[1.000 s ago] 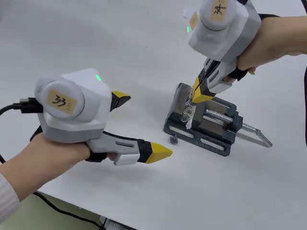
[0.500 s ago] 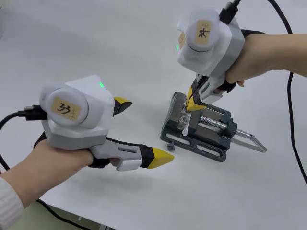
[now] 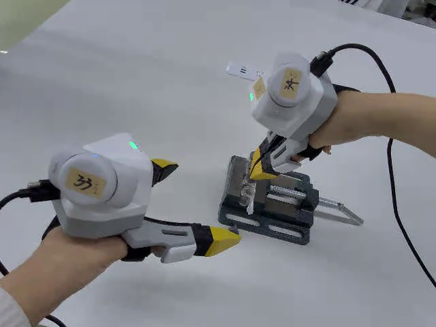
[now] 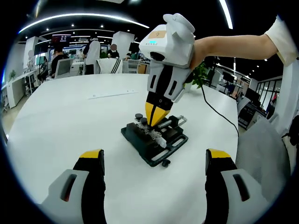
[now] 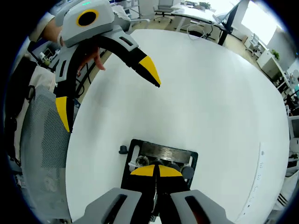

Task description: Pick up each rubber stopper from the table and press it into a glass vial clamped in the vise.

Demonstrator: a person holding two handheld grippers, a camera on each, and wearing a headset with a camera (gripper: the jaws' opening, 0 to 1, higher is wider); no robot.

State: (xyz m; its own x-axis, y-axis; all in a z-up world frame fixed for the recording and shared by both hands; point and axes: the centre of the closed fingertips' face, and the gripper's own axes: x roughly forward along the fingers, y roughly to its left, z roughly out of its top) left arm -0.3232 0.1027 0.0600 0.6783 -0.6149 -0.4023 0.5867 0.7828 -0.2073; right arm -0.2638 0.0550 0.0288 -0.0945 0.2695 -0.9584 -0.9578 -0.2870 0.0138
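A small dark vise (image 3: 267, 219) stands on the white table (image 3: 136, 88) with clear glass vials (image 3: 246, 197) clamped in its jaws. My right gripper (image 3: 259, 170) is shut, its yellow tips pointing down right above the vials (image 5: 141, 162). Whether anything sits between those tips is hidden. A dark stopper (image 5: 188, 172) caps a vial beside the tips. Another small dark stopper (image 5: 123, 150) lies on the table against the vise's base (image 4: 164, 163). My left gripper (image 3: 197, 202) hovers open and empty just left of the vise (image 4: 154, 144).
A black cable (image 3: 392, 204) trails from the right gripper across the table on the right. A white paper slip (image 3: 242, 70) lies behind the vise. The vise's screw handle (image 3: 337, 210) sticks out to the right. Bare table lies to the left and front.
The head camera has shifted, so the whole scene sits lower and further left. The right gripper stays shut over the vials. The left gripper stays open, its lower tip slightly nearer the vise.
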